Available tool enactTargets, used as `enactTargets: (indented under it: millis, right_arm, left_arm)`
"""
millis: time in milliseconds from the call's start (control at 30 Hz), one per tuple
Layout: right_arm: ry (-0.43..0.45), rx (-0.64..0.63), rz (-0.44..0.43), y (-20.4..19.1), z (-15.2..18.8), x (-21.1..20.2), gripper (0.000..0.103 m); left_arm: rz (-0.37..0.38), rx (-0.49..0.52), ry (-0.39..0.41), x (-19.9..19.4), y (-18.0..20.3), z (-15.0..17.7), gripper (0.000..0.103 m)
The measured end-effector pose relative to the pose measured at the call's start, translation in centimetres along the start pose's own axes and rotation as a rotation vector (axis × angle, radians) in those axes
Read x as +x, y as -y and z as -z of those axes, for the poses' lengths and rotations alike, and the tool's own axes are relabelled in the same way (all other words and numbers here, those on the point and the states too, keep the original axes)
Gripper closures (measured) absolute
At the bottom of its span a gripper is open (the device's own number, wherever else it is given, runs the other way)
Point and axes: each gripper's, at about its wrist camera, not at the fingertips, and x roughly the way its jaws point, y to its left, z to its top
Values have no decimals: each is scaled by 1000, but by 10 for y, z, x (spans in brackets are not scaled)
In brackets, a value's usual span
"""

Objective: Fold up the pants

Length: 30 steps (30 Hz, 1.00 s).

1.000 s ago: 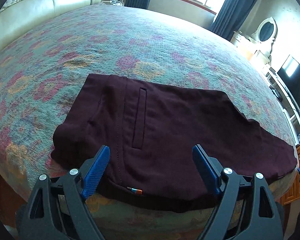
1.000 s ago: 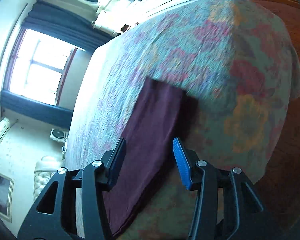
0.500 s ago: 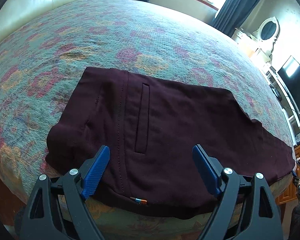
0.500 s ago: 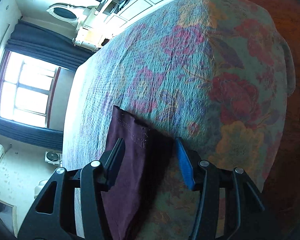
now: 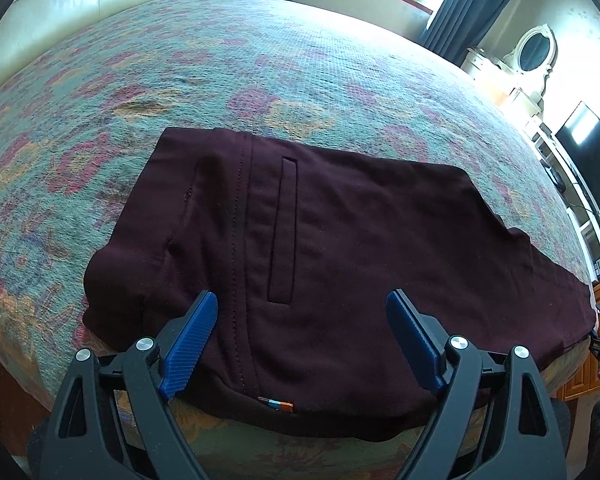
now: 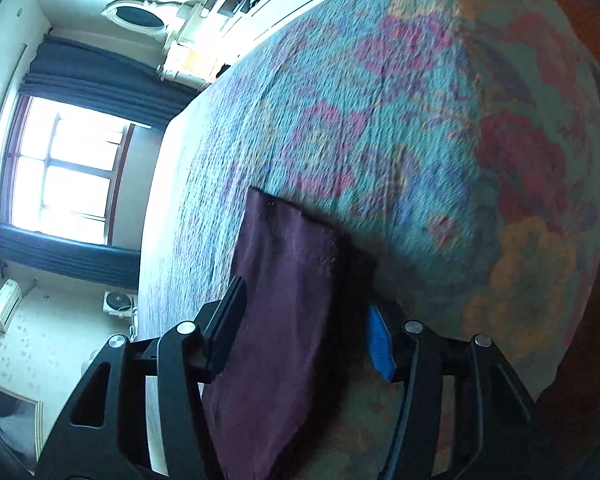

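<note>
Dark maroon pants point(image 5: 320, 248) are seen laid flat on a floral bedspread point(image 5: 260, 64), the waist end spread ahead of and between the wide-parted fingers of the left gripper point(image 5: 302, 340). The right gripper point(image 6: 306, 320) is held with fingers spread wide either side of the leg hem point(image 6: 292, 232), which is not clamped.
</note>
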Motion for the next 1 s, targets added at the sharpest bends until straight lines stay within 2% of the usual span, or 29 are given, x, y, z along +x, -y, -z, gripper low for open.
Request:
enactTargets:
  millis: [67, 100, 133, 200, 400, 633, 767, 1000]
  right_arm:
    - [-5, -6, 35, 0, 0, 3, 69]
    - [-10, -2, 55, 2, -1, 5, 82]
    - [-16, -5, 59, 3, -1, 6, 88]
    - [-12, -19, 67, -1, 0, 4, 92]
    - [29, -36, 27, -35, 1, -10, 94]
    - [22, -173, -75, -118, 24, -32, 94]
    - [-14, -302, -145, -175, 57, -35, 95]
    - [-102, -503, -236, -246, 146, -27, 95]
  left_arm:
    - [-4, 7, -1, 1, 1, 1, 17]
    - [-5, 9, -2, 1, 1, 1, 17]
    - [-3, 10, -3, 1, 0, 1, 17]
    - [2, 7, -3, 0, -1, 1, 17]
    - [-1, 22, -12, 2, 0, 1, 16]
    - [-2, 42, -15, 3, 1, 2, 16]
    - [-4, 47, -18, 3, 2, 2, 16]
    - [8, 41, -20, 2, 0, 1, 16]
